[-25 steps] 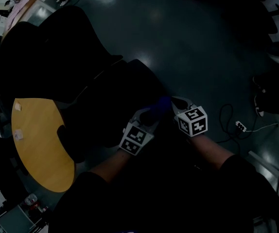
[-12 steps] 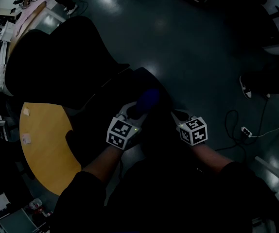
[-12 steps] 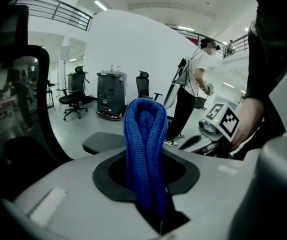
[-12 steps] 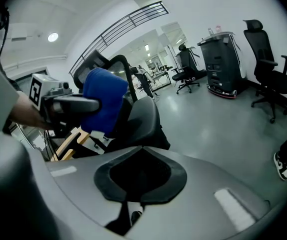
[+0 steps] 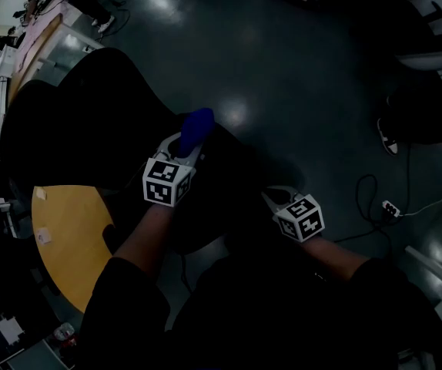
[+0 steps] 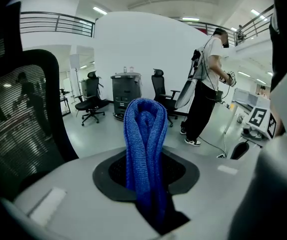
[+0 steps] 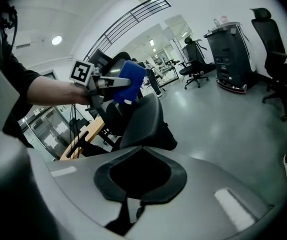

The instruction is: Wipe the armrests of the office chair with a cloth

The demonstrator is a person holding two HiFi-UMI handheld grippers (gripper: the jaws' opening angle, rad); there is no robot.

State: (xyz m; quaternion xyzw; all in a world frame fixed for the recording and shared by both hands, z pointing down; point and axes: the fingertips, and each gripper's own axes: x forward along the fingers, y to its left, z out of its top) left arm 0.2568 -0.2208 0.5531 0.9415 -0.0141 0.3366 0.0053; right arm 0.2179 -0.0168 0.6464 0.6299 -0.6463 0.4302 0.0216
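Observation:
A folded blue cloth (image 5: 198,124) sticks out of my left gripper (image 5: 184,143), which is shut on it; the cloth (image 6: 144,144) fills the middle of the left gripper view. The black office chair (image 5: 75,114) lies under both hands, too dark in the head view to pick out its armrests. In the right gripper view a dark grey armrest pad (image 7: 142,116) stands just ahead, with the cloth (image 7: 129,81) held above its far end. My right gripper (image 5: 272,197) is lower right, apart from the cloth, shut with nothing in it.
A round yellow table (image 5: 67,241) is at the left beside the chair. A power strip and cables (image 5: 390,206) lie on the dark floor to the right. A person (image 6: 208,89), more office chairs (image 6: 91,104) and a black cabinet (image 6: 126,91) stand further off.
My left gripper has carried the blue cloth up and to the left, away from the right gripper, which it was beside a second ago. The right gripper has dropped slightly lower.

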